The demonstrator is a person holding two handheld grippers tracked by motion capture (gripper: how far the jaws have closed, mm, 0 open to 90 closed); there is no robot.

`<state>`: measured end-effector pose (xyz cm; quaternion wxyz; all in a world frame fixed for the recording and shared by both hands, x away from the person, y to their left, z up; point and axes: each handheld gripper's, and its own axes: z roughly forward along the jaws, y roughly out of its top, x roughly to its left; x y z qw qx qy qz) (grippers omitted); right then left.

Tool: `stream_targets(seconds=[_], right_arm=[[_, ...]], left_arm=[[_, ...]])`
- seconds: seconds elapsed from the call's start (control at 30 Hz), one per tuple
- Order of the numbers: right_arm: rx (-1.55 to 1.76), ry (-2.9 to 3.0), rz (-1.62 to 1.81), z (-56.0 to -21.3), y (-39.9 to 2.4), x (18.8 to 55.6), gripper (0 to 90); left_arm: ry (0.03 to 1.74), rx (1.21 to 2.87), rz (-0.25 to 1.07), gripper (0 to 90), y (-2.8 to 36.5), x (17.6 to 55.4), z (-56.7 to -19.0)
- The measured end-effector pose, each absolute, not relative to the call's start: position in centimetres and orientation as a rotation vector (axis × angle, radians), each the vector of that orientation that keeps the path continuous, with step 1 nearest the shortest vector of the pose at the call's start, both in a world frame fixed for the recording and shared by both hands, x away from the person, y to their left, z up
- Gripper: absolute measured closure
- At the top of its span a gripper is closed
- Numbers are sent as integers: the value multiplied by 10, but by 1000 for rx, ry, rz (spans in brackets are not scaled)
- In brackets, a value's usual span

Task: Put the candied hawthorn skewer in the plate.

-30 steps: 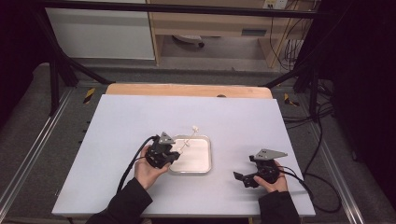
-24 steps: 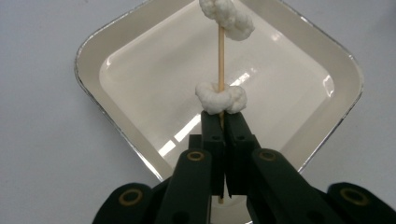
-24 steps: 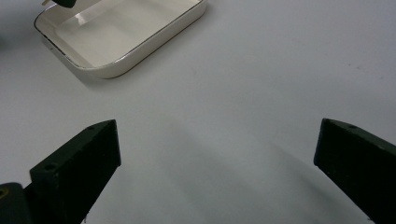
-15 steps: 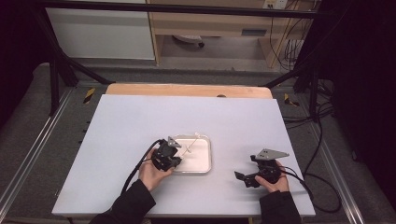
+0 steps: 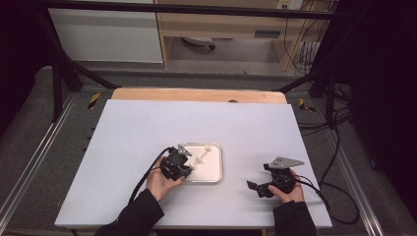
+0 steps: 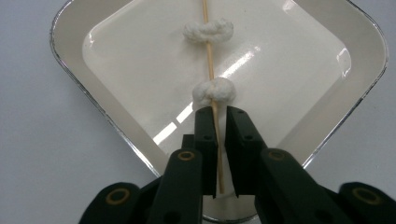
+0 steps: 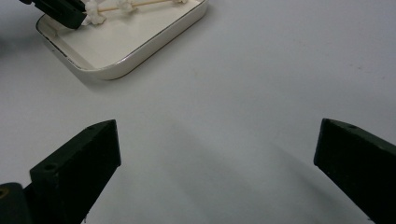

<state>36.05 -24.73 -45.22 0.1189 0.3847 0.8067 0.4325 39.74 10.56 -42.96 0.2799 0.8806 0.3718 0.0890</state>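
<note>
Skewer, thin, light and brittle with soft white lumps, lies in the tray near the tabletop's front edge; left claw, just loosening, brackets its bare end, the best hold. Right claw gapes empty.

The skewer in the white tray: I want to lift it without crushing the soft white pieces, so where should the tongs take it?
Grip the skewer on its bare stick end below the nearest white piece, coming in along the stick from the near rim of the tray. The left tongs already straddle that thin, clear stretch.
</note>
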Motion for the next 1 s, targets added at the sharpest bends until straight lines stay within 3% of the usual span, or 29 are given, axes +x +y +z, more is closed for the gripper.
stream_targets(seconds=[0.17,0.43,0.6,1.0], right_arm=[[1124,2357,1266,-452,-248,360,12],[1123,2352,1264,-451,-248,360,11],[1127,2350,1263,-451,-249,360,10],[1129,2348,1261,-450,-250,360,8]], left_arm=[[947,2336,253,704,113,394,-421],[889,2286,268,410,137,388,-409],[872,2279,296,287,155,383,-406],[917,2178,311,142,212,369,-417]])
